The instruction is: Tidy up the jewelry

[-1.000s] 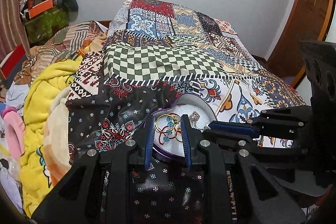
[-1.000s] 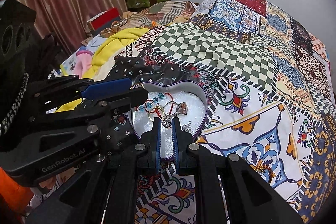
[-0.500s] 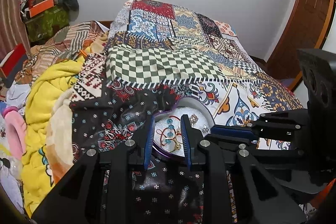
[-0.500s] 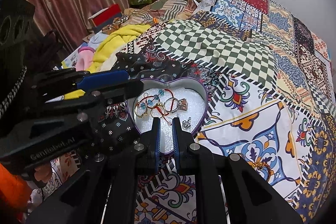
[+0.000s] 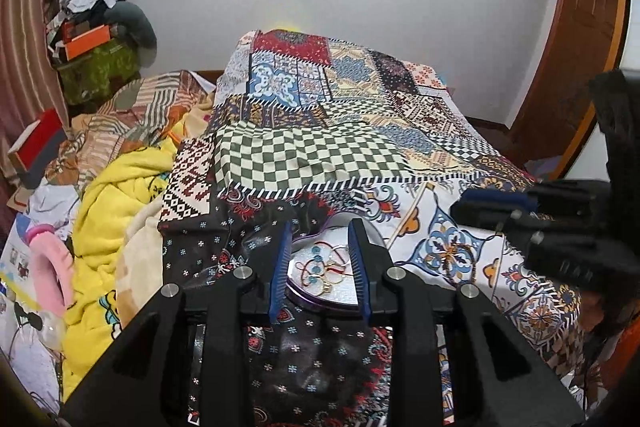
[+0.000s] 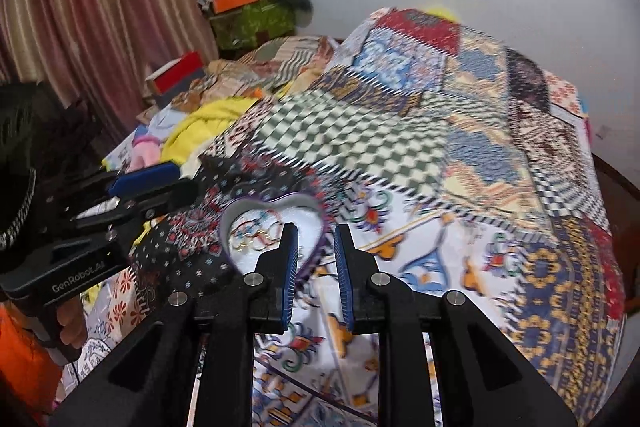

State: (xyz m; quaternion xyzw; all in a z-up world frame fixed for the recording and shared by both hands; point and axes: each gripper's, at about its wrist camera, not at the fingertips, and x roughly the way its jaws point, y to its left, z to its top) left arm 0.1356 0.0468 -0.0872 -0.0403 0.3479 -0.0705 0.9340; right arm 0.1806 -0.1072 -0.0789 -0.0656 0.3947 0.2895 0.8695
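Hovering over the heart-shaped tin (image 5: 320, 301) now, your left gripper (image 5: 320, 259) frames the tangle of bracelets and rings (image 5: 324, 269) lying on the tin's white lining. That tin sits on the patchwork bedspread (image 5: 312, 155), near the front edge of the bed. If a pick is what you're after, my read is go for one loop only: line a finger up either side of a single strand, come straight down, and close gently so the rest of the tangle isn't dragged out. Those pieces look light and likely to snag on one another.

Left gripper: fingers apart, a moderate gap, nothing between them, nothing touched. Right gripper (image 6: 316, 267): also apart, somewhat narrower, empty, and sitting off to the right of the heart tin's rim (image 6: 316, 205), over the bedspread rather than over the jewelry. The right wrist view is smeared, so I can't make out individual pieces there. Keep that right gripper clear while the left works.
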